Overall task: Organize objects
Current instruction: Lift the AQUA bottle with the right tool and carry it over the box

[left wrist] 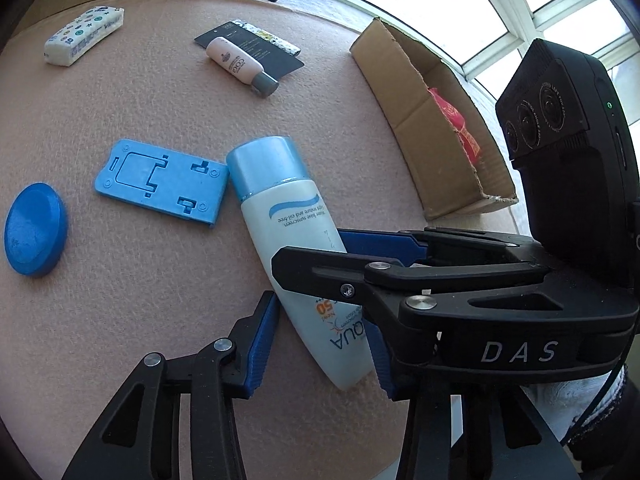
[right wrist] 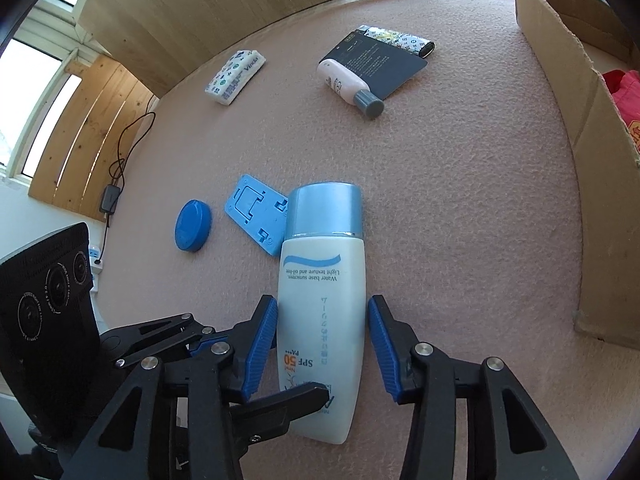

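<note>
Both hand-held grippers straddled the sunscreen bottle (right wrist: 322,312), which lay flat on the pink tabletop (right wrist: 460,220), blue cap pointing away. The right hand-held gripper (right wrist: 322,344) ran along the bottle's long axis, pads apart beside its mid-body, a sliver of gap showing. The left hand-held gripper (left wrist: 320,344) framed the tail end; whether it touched was unclear. A cardboard box (right wrist: 592,168) stood open to the right.
</note>
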`<state>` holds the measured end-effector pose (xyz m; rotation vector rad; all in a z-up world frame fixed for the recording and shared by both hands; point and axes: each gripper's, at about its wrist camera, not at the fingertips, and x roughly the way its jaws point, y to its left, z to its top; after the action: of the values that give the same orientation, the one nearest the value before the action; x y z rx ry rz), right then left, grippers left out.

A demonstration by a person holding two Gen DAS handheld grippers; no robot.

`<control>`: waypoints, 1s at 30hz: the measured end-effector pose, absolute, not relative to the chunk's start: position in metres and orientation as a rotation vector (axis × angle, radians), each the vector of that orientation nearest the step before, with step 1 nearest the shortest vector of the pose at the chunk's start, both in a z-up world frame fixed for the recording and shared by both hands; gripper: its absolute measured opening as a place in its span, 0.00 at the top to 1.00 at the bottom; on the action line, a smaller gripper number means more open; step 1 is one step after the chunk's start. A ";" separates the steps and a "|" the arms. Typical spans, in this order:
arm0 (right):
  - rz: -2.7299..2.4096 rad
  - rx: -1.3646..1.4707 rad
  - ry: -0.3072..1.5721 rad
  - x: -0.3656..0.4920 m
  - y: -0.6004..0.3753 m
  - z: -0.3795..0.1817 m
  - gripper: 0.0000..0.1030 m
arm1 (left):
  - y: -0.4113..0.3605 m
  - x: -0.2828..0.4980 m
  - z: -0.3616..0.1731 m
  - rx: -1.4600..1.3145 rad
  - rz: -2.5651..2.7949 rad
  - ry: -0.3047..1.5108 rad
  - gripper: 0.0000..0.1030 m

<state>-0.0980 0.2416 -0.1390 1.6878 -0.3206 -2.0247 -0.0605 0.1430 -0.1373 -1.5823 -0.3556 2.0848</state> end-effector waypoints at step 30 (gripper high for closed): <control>-2.294 1.450 -0.472 -0.126 0.372 -0.052 0.60 | 0.286 -0.118 -0.042 -1.306 2.129 -0.245 0.55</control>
<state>-0.1259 0.3722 -0.0520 1.4498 -0.4722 -2.2942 -0.1180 0.2861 -0.0419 -1.3057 -0.2453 2.1293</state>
